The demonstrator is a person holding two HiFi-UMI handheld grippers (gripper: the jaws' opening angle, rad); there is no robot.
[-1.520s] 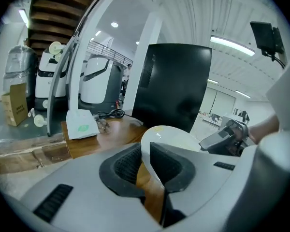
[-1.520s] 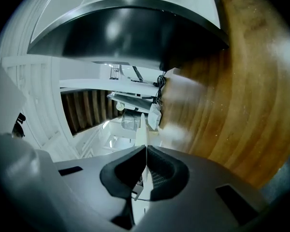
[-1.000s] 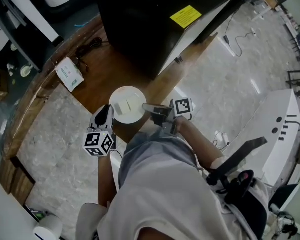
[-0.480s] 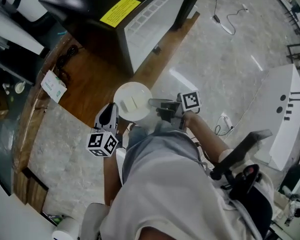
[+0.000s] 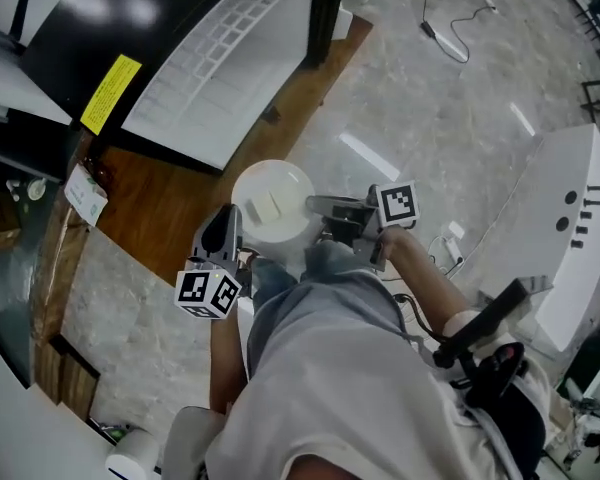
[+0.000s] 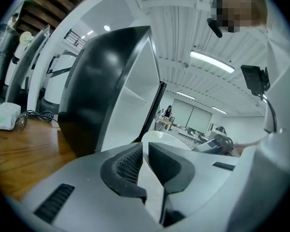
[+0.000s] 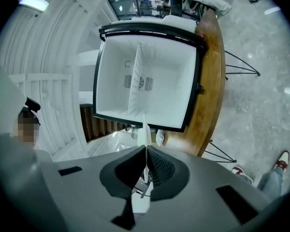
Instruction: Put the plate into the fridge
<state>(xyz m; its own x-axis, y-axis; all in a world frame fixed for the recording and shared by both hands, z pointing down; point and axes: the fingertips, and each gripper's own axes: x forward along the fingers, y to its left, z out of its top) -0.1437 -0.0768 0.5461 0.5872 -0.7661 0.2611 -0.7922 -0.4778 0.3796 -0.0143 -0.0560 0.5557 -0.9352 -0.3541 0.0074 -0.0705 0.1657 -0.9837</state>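
Plate (image 5: 271, 205) pinched at opposite rims
Left gripper (image 6: 146, 149) and right gripper (image 7: 146, 151) clench its edge; the open fridge (image 7: 169, 86) cavity lies ahead of the right jaws.

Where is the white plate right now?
In the head view's middle, the plate is pinched between the left gripper and right gripper, near the open fridge.

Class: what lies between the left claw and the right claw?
The white plate, its rim pinched by the left claw and the right claw; the head view shows it.
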